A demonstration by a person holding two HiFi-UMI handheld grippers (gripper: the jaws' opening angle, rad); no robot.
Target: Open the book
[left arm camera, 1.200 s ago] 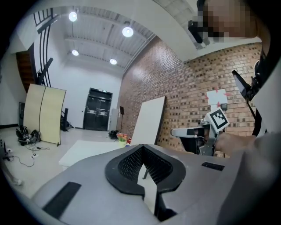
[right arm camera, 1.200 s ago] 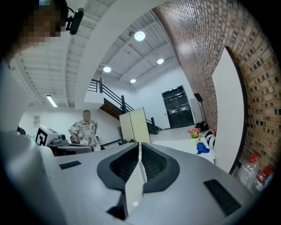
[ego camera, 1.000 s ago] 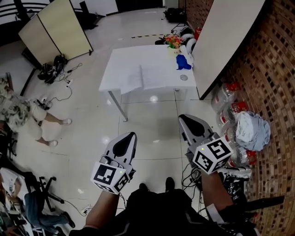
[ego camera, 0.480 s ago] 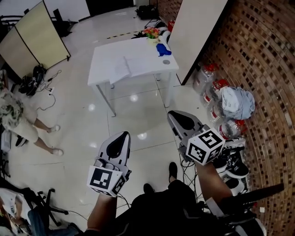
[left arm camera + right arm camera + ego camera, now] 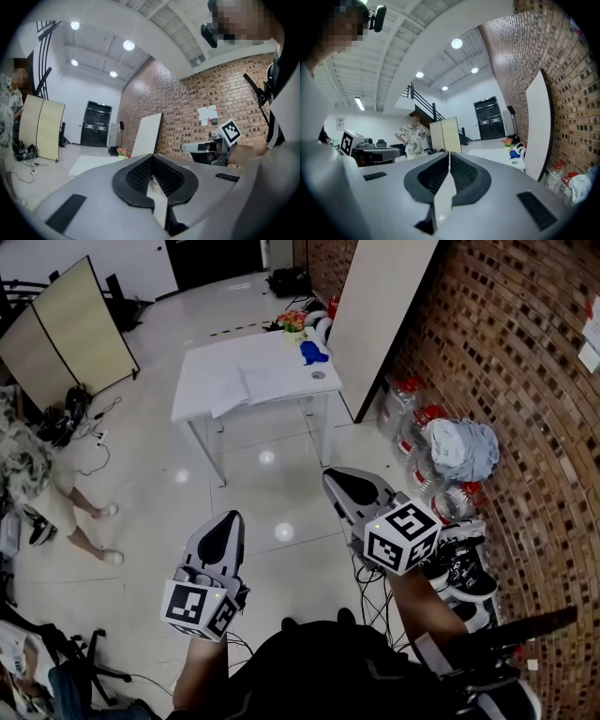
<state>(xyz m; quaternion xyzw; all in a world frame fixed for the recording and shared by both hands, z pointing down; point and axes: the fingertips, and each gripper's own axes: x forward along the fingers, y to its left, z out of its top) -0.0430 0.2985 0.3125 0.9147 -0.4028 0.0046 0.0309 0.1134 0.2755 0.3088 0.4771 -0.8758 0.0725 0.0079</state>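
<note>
Left gripper [image 5: 228, 526] and right gripper [image 5: 342, 482], jaws together and empty, carried idle: the book [image 5: 246, 387] lies far ahead on the table [image 5: 202, 381], out of reach.

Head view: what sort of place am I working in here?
Probably an indoor workshop or studio hall, not a home: a bare brick wall, a glossy tiled floor with loose cables, a folding partition screen, and a lone white table.
</note>
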